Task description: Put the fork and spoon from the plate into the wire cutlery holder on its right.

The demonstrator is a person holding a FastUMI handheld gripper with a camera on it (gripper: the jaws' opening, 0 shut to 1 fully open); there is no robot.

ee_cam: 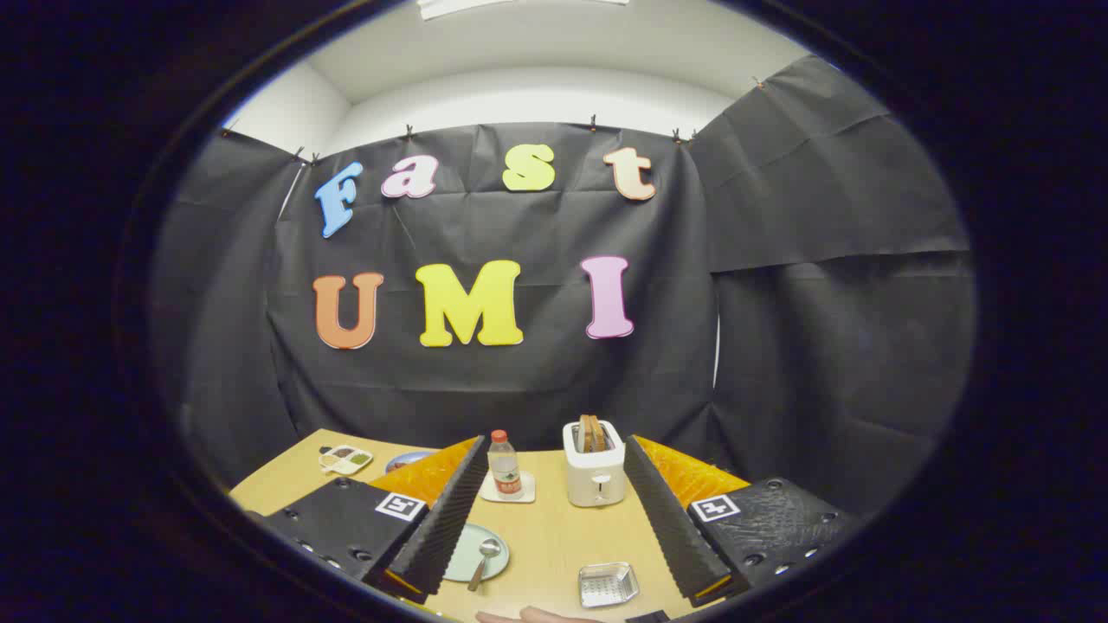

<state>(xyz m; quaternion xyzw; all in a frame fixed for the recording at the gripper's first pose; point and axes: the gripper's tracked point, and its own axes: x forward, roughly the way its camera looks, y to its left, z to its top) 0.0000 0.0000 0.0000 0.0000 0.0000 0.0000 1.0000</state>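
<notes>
My gripper point(554, 519) is open and held high above the wooden table, its two fingers spread wide with nothing between them. Between the fingers, low down, a pale green plate point(480, 547) lies by the left finger, partly hidden behind it. A metal spoon point(483, 558) rests on the plate with its handle toward me. I cannot make out a fork; it may be behind the left finger. To the plate's right, near the right finger, sits a small square wire cutlery holder point(608, 584).
Beyond the plate stand a water bottle with a red cap point(503, 465) on a white coaster and a white toaster point(594, 472) with bread in it. A small divided dish point(344, 459) and a blue-rimmed plate point(405, 459) lie far left. A person's hand point(532, 615) shows at the table's near edge.
</notes>
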